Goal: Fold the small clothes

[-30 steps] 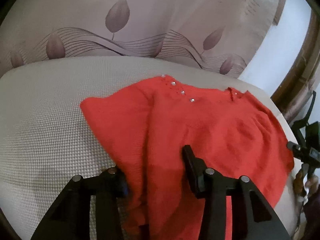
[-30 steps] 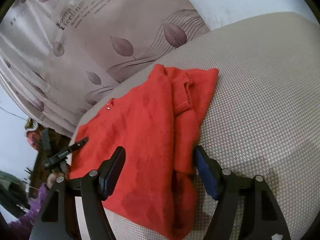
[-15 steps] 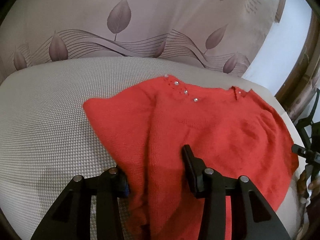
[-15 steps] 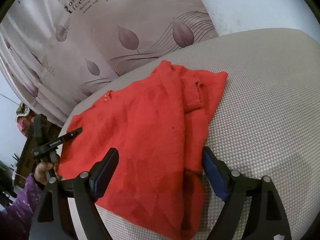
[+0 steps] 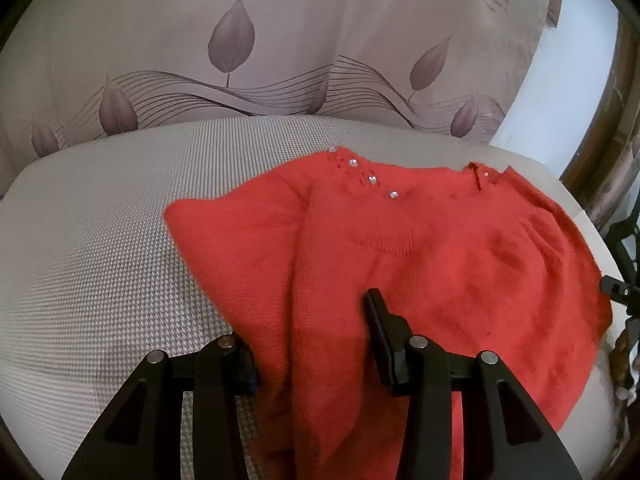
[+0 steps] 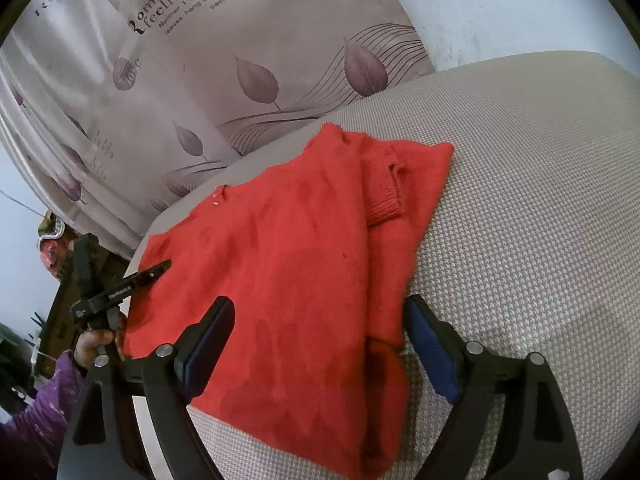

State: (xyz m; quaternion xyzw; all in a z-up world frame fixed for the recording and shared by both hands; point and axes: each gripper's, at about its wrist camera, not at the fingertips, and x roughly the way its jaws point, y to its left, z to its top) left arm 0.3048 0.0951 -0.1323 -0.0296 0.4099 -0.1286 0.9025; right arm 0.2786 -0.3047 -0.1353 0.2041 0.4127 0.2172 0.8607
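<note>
**A:** What do we mark as changed on the right side?

**B:** The right gripper. Its jaws were narrower a second ago and are opening now, spread wide. The folded edge of the red sweater runs between them toward 6 o'clock, and neither pad presses on it. We read this as a release: the sleeve lies turned in over the body at 1 o'clock, its ribbed cuff flat.

**A:** And the left gripper?

**B:** It is unchanged, about half spread. One finger sits at the sweater's edge at 7 o'clock and the other lies on the knit at 5 o'clock, with a ridge of fabric between them. We cannot tell whether the pads truly pinch it.

**A:** Where do we place the garment?

**B:** It is spread on the grey woven cushion with its beaded neckline toward 12 o'clock in the left view, and the leaf-print curtain behind. It has not shifted on the cushion.

**A:** What does this mean for the fold?

**B:** We judge one sleeve fold laid down. The opposite side, near the person's hand at 8 o'clock, is not yet turned in.
</note>
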